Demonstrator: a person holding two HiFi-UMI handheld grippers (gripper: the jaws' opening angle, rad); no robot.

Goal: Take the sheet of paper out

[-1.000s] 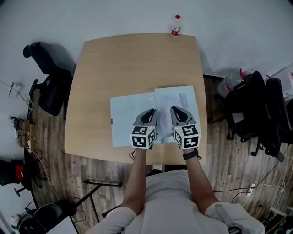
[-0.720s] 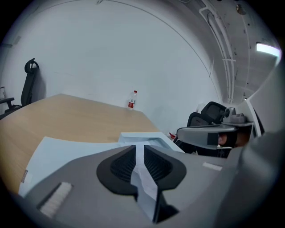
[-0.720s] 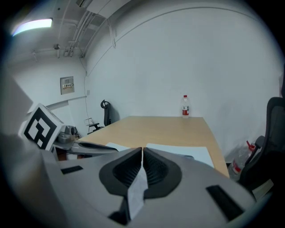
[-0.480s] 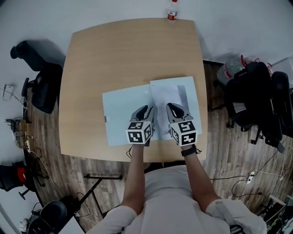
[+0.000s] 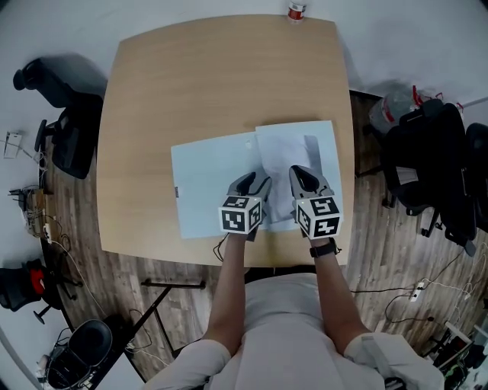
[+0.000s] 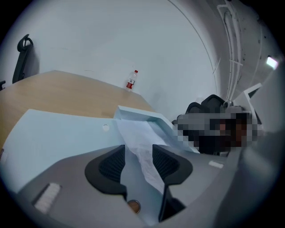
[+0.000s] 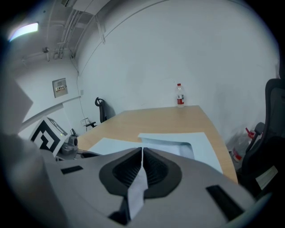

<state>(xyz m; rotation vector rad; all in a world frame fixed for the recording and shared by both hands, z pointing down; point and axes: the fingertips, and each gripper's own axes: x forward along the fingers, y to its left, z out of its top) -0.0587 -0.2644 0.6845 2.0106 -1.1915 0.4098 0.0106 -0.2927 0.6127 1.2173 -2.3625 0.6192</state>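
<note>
A light blue folder [image 5: 210, 179] lies open on the wooden table [image 5: 191, 91], and a white sheet of paper [image 5: 286, 152] rests on its right half. My left gripper [image 5: 258, 181] is low over the folder's middle. Its jaws are opening, and the paper's crumpled left edge [image 6: 138, 133] runs loose between the pads [image 6: 165, 159] without being pressed. My right gripper [image 5: 303, 175] is over the sheet's near part. In the right gripper view its jaws [image 7: 142, 156] are shut on a strip of the white paper [image 7: 139, 187], which hangs out below the pads.
A small bottle [image 5: 296, 11] with a red label stands at the table's far edge. A black office chair [image 5: 69, 137] stands on the left, with black chairs and bags [image 5: 435, 175] on the right. The table's near edge is just below the grippers.
Both grippers have sunk closer to the folder. The left gripper's jaws have spread apart. The right gripper stays closed on the paper.
</note>
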